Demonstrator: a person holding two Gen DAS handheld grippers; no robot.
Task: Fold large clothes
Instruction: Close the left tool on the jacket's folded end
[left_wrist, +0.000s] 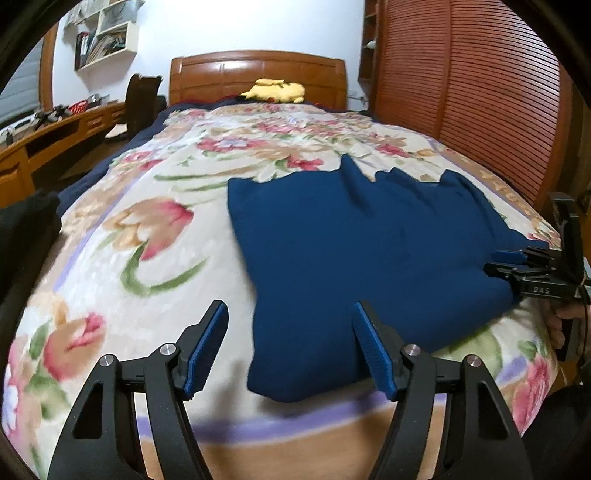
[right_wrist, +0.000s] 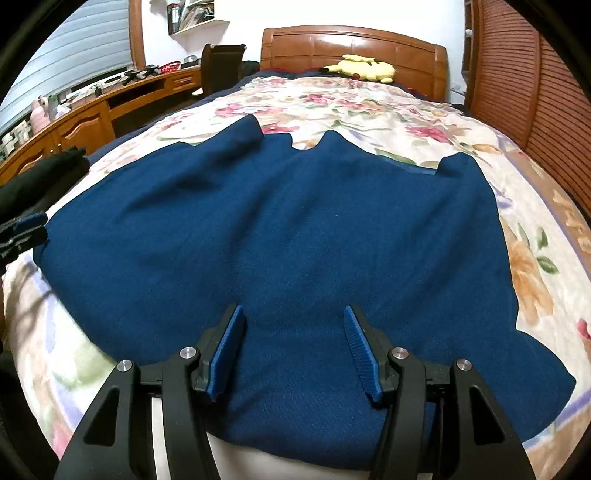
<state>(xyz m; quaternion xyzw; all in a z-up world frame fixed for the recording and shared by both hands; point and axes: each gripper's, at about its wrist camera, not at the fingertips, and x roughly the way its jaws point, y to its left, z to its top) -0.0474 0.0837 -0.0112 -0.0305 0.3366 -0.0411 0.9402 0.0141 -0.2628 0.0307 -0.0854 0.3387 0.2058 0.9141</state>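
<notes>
Navy knit, that's what this is all about: a big dark-blue garment spread flat on the floral blanket of the bed, sleeves folded in up near the far edge, hem end toward the person. The key relation for the coming move, as I read it, is where the near hem sits against each tool. In the left wrist view the left tool has its jaws spread apart with nothing pinched, and the garment's near left corner lies right between the fingers, running off toward 1 o'clock; the left pad sits over bare blanket, the right one over blue fabric. In the right wrist view the right tool is also released, jaws apart, hovering over the hem with cloth under both pads and the garment's body stretching away at 12 o'clock. Can't tell if either set of pads actually touches the fabric. The garment's long axis seems to run across the bed, left to right, so each hand is nearest its own end of the hem. My guess is both need to dip and pinch that near edge, then carry it toward 12 o'clock.
</notes>
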